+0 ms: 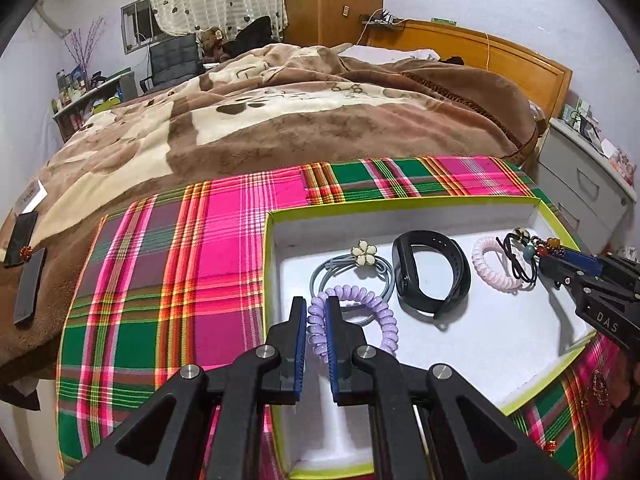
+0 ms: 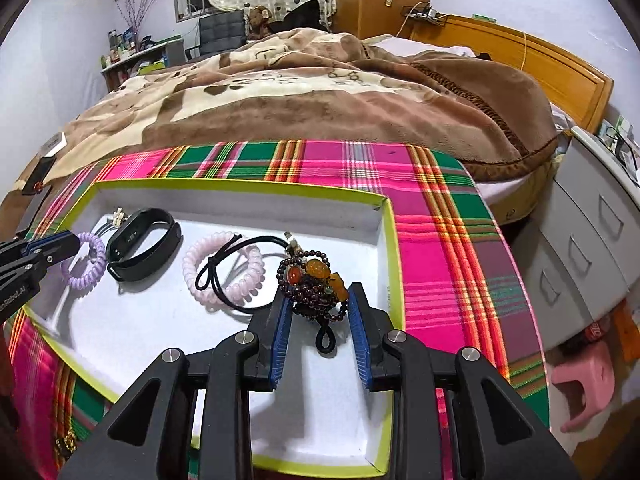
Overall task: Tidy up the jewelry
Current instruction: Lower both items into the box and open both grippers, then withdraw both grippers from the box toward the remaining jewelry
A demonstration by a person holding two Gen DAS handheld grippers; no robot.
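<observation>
A white tray with a lime-green rim (image 1: 400, 202) sits on a plaid cloth. In it lie a grey hair tie with a cream flower (image 1: 363, 255), a black wristband (image 1: 430, 276), a pink spiral hair tie (image 1: 490, 268) and a thin black elastic (image 2: 256, 240). My left gripper (image 1: 316, 308) is low over the tray's left part, shut on a purple spiral hair tie (image 1: 360, 294). At the tray's right part my right gripper (image 2: 318, 292) holds a dark bead bracelet with amber stones (image 2: 312, 280) between its blue pads. The bracelet's cord loop reaches the tray floor.
The plaid cloth (image 1: 180, 280) covers the near end of a bed with a brown blanket (image 1: 280, 120). Two dark phones (image 1: 30, 284) lie at the far left. A grey drawer unit (image 2: 592, 240) and a pink stool (image 2: 584, 388) stand to the right. A small chain (image 1: 598, 388) lies on the cloth by the tray's front.
</observation>
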